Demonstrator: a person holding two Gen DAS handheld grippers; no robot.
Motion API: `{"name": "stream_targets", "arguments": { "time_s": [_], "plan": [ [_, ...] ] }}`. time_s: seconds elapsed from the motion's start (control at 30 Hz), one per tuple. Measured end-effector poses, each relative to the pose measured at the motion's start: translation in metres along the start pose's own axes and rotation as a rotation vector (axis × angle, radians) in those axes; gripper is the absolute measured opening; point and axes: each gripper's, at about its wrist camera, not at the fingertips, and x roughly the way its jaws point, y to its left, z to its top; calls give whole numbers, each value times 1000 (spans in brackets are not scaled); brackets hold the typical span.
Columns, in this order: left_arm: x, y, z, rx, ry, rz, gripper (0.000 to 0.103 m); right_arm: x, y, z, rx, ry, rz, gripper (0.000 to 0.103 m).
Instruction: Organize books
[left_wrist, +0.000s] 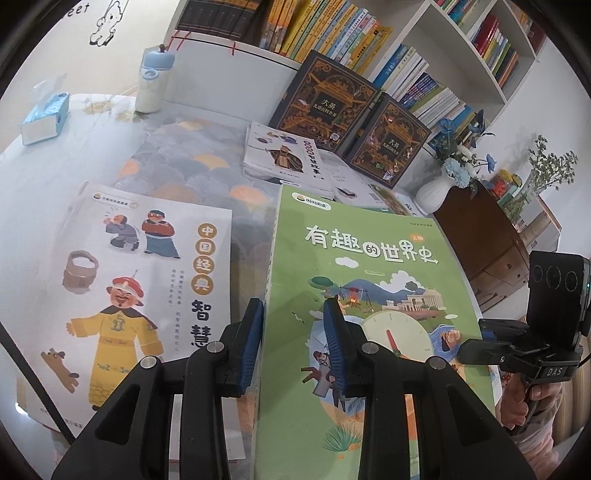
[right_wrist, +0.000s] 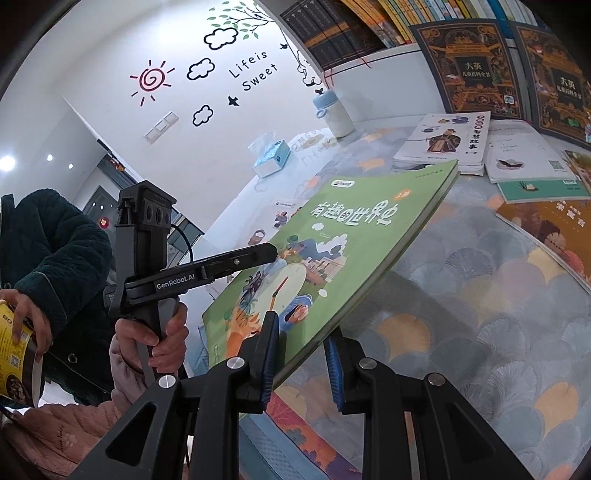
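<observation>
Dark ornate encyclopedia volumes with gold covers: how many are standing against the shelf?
2. One dark encyclopedia volume leans against the bookshelf; the second encyclopedia volume stands right beside it, nearer the white flower vase. None seems hidden.

A white bottle with a pale blue cap (left_wrist: 150, 79) stands upright at the far edge of the tabletop (left_wrist: 207, 155), which wears a cloth of grey and orange fan shapes. Near it, toward the left edge, lies a blue tissue box (left_wrist: 46, 118). At the far right corner a white vase of blue flowers (left_wrist: 441, 190) stands. The wall (right_wrist: 110, 55) behind bears sun and cloud stickers (right_wrist: 152, 79) and the words "Life is Sweet".
</observation>
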Motion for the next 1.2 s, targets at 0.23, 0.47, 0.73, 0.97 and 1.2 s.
{"name": "stream_targets", "arguments": {
  "time_s": [0.23, 0.47, 0.73, 0.97, 1.2],
  "plan": [
    [-9, 4, 3, -14, -24, 2, 30, 5, 10, 3, -30, 9, 28, 23],
    [-24, 22, 11, -53, -63, 4, 30, 18, 18, 16, -47, 4, 62, 23],
    [-43, 60, 20, -115, -108, 41, 30, 56, 28, 35, -59, 22, 122, 23],
    [-60, 96, 21, -152, -121, 84, 30, 102, 38, 53, -50, 60, 187, 24],
    [-51, 138, 19, -168, -85, 144, 30, 155, 37, 54, -10, 92, 213, 24]
  ]
}}
